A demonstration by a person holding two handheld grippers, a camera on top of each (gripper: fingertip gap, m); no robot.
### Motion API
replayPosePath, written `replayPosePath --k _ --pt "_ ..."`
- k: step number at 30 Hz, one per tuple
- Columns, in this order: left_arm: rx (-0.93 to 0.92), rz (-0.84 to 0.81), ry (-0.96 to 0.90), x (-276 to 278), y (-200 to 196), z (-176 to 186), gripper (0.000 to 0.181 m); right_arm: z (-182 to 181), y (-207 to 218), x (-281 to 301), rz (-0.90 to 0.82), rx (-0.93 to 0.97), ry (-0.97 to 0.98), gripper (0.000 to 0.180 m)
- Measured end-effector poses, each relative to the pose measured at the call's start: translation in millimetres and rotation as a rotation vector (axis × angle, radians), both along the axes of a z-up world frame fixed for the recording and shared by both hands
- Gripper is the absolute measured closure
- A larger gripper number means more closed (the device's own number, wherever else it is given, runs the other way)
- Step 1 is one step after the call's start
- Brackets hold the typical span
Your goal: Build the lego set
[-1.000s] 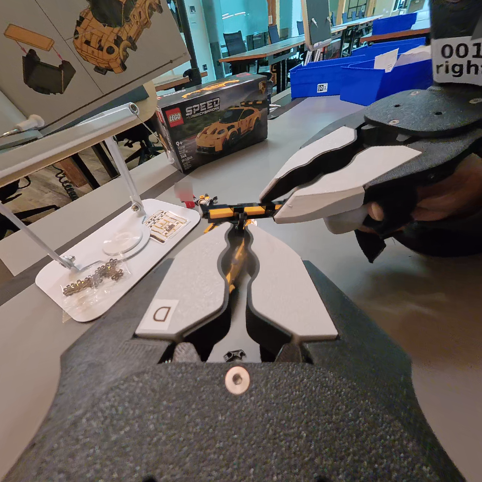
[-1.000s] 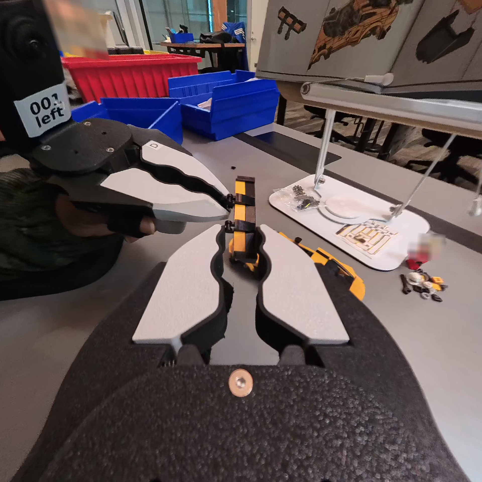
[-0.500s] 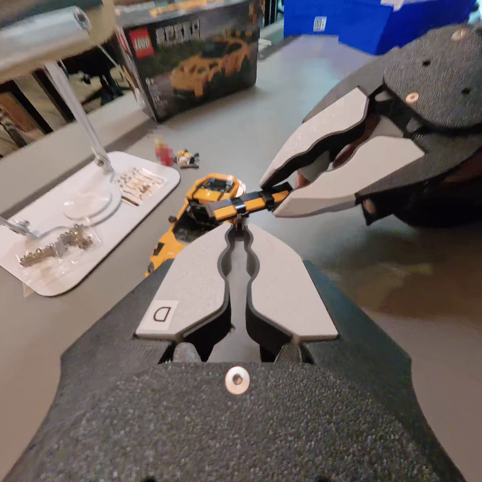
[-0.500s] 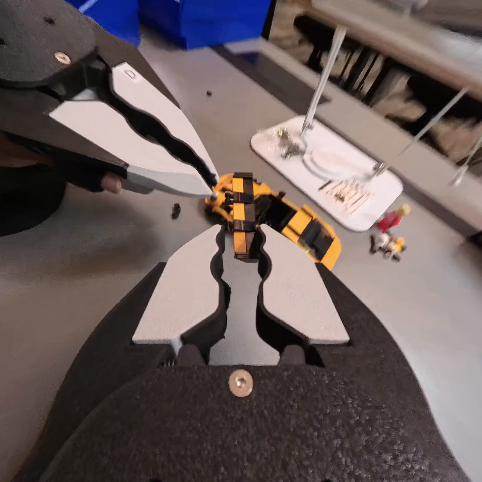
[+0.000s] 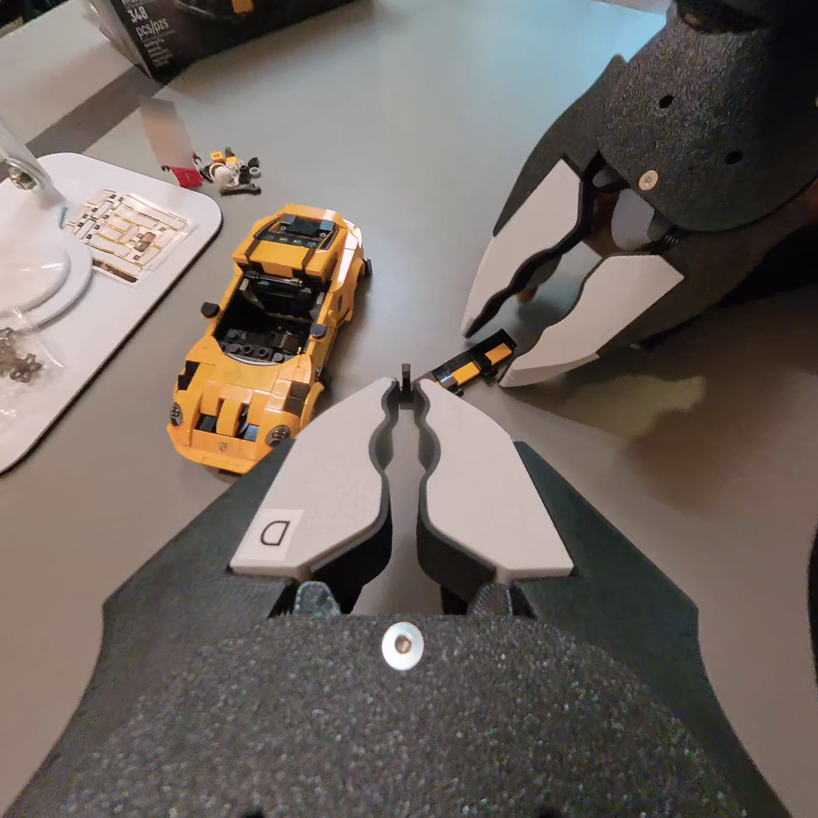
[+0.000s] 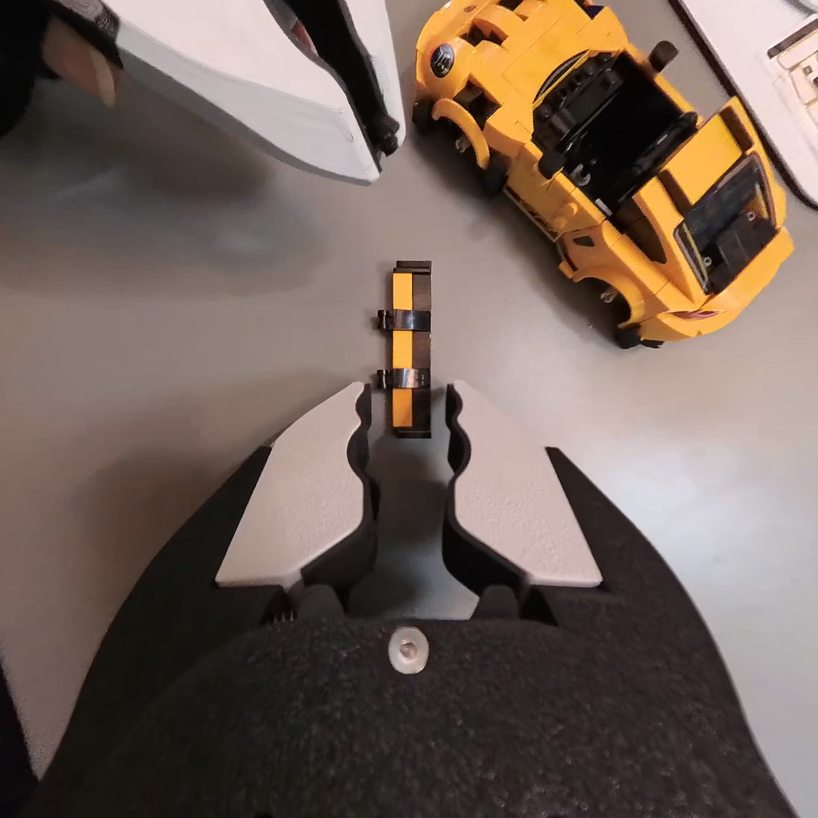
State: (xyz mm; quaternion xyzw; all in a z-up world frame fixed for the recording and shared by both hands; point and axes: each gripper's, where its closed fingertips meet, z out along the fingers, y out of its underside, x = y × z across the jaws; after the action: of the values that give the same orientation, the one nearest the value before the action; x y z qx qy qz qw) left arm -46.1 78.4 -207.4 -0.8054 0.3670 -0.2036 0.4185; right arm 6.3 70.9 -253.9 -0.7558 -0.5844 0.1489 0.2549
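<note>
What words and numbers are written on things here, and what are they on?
I don't read writing out; here is where it sits.
White sticker on the left tool, which pinches a small black piece: one big mark.
Black box: white print, partly cut off.
Sticker sheet: too small.
Yellow car, nose badge: too small.

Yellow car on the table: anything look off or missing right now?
The yellow car has no roof; its black cabin is open. The striped yellow-and-black strip lies loose on the table, apart from the car, between the open right claw fingers. The left claw pinches a tiny black piece.
</note>
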Motion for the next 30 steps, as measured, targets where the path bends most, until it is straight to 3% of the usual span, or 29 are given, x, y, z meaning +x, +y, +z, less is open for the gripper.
replayPosePath --k 8,12,15,23,30 --pt "-0.049 0.016 0.014 -5.5 -2.1 -3.7 0.175 0.6 -0.6 -14.2 0.197 -0.03 -0.118 0.146" --pt "-0.055 0.013 0.018 -6.7 -4.2 -3.0 0.175 -4.3 6.7 -19.1 0.215 -0.12 -0.132 0.163" --pt "-0.07 0.0 0.028 -5.0 -7.3 -6.2 0.175 -3.7 7.4 -19.6 0.21 -0.171 -0.12 0.163" --pt "-0.086 -0.006 0.041 -2.9 -7.4 -13.1 0.175 25.9 12.5 -41.9 -0.034 -0.434 0.295 0.164" --pt "-0.048 0.017 0.066 -1.0 -2.6 -13.5 0.175 32.9 12.0 -50.3 -0.091 -0.356 0.372 0.164"
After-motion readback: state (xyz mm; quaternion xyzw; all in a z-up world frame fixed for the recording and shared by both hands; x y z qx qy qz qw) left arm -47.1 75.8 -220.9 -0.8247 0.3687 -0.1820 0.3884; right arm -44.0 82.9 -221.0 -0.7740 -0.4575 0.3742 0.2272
